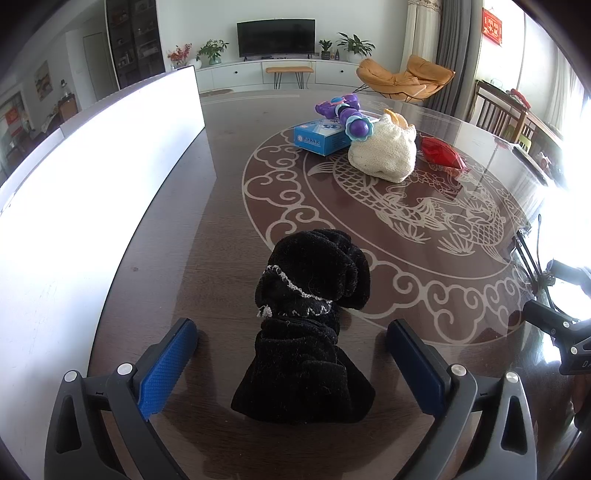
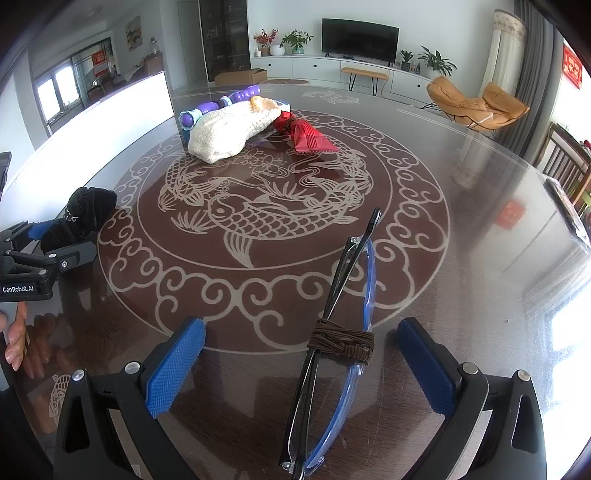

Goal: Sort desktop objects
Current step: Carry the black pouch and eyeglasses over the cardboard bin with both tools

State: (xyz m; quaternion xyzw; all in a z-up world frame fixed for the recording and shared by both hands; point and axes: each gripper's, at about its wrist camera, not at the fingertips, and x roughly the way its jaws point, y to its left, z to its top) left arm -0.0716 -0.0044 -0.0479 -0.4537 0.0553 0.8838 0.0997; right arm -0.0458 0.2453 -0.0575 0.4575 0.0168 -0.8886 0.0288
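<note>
Living room behind: a TV (image 1: 276, 36) on a white cabinet and an orange chair (image 1: 404, 78). My work surface (image 2: 461, 229) is dark and glossy, with a carp medallion (image 2: 258, 206) inlaid at its centre; I take that medallion as my landmark.

Left hand-held gripper (image 1: 291, 334): fingers spread wide, touching nothing. A black cloth (image 1: 310, 325) lies between them on the medallion's near-left border.

Right hand-held gripper (image 2: 301, 338): likewise spread, gripping nothing. Between its fingers lie black glasses (image 2: 340, 280) and blue glasses (image 2: 365, 291), folded and bound together by a brown cord (image 2: 341, 341), on the medallion's near-right border.

At the medallion's far edge I see a cream knit pouch (image 1: 384, 153), touching a purple toy (image 1: 349, 116) that rests on a blue box (image 1: 321, 136). A red packet (image 1: 441, 153) lies just right of the pouch. A white board (image 1: 92, 177) stands left of the medallion.
</note>
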